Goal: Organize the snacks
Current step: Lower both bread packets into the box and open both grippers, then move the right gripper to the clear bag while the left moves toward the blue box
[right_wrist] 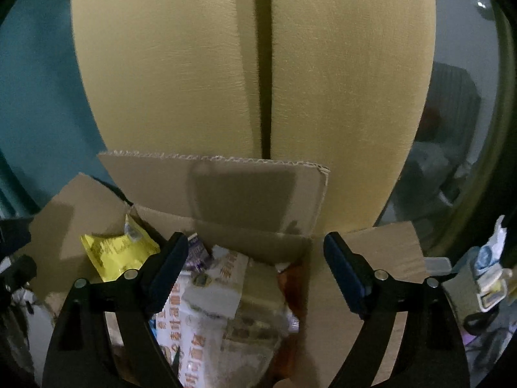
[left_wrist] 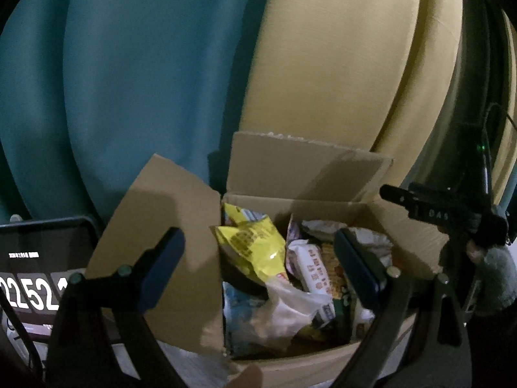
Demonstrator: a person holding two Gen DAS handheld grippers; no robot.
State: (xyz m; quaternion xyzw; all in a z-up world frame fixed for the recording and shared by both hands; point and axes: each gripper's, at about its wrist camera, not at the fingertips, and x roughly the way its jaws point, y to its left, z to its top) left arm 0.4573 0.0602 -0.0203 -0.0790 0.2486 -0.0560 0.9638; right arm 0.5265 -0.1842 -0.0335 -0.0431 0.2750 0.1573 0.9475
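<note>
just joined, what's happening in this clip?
A person holds two hand-held grippers over an open cardboard box packed with snack packets. The left hand-held gripper is open above a yellow snack bag at the box's left side. The right hand-held gripper is also open, over white packets. Neither holds anything, and nothing appears to be lifted out of the box yet.

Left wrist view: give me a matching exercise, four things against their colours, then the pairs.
Things:
1. curtain
2. box
3. chip bag
4. tablet

Colours:
A. yellow
B. black with white digits
C. teal
D. brown cardboard

Pairs: 1-C, 2-D, 3-A, 4-B
</note>
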